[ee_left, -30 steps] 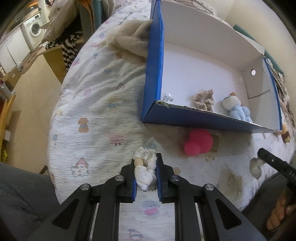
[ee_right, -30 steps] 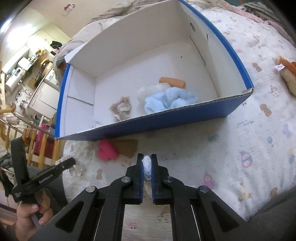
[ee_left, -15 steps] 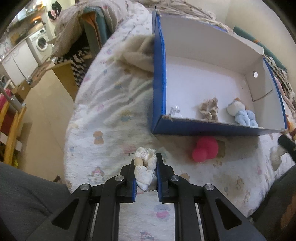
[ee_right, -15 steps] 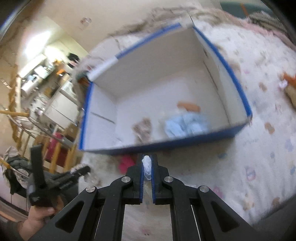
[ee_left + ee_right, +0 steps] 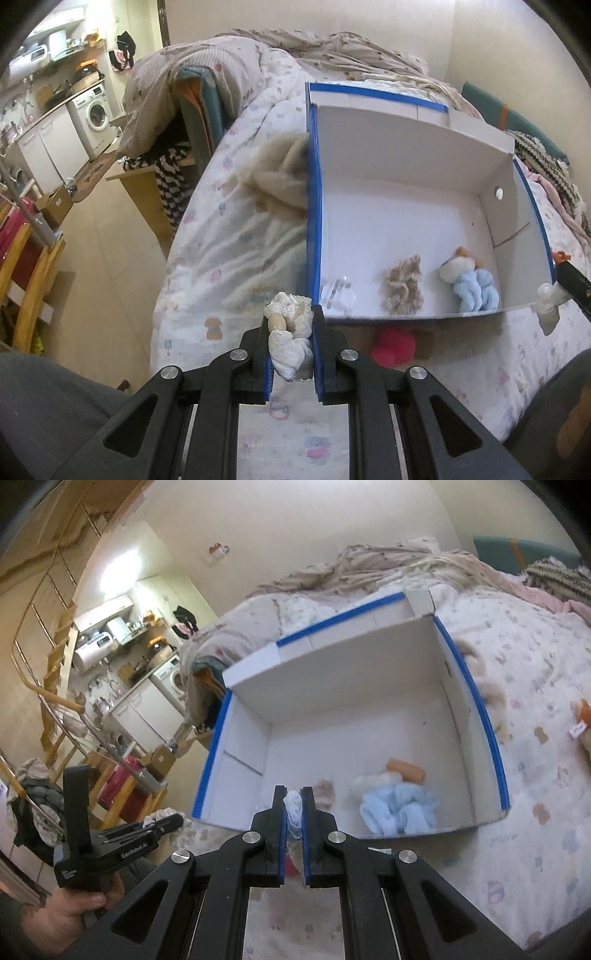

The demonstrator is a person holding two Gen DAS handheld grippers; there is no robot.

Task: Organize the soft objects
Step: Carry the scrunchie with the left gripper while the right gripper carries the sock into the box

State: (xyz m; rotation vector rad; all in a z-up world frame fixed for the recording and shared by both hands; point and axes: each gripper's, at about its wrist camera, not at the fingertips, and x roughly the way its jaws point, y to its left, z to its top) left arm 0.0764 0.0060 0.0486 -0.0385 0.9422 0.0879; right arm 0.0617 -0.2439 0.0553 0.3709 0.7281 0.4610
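Box [image 5: 406, 206] sits on the bed [image 5: 236, 236], blue-edged, white inside, its near wall hiding the floor along the front in the right wrist view. A red toy [image 5: 393, 345] lies half tucked under that near wall at 1 o'clock from the left hand-held gripper [image 5: 291, 343], its lower part cut off by the black finger. Motion blur smears the right wrist view, so the beige lump [image 5: 325, 792] behind the right hand-held gripper [image 5: 293, 812] is hard to read.

Inside the box: a tan scrunchie [image 5: 404, 291], a blue-and-white plush [image 5: 469, 282] to its right, a clear packet [image 5: 338, 295] in the near left corner. All of it lies at 1 to 2 o'clock from the left hand-held gripper, just past the near wall.

Left hand-held gripper is clamped on a cream plush [image 5: 290, 341], which fills the gap and bulges out at 12 o'clock; it hangs over the bed, just short of the box's near left corner. Right hand-held gripper is nearly closed, pinching a pale scrap [image 5: 293, 810] of white-blue fabric, its tips right at the box's near wall, with the blue fluff [image 5: 399, 808] at 2 o'clock. A cream blanket [image 5: 280, 173] bunches against the box's left wall.
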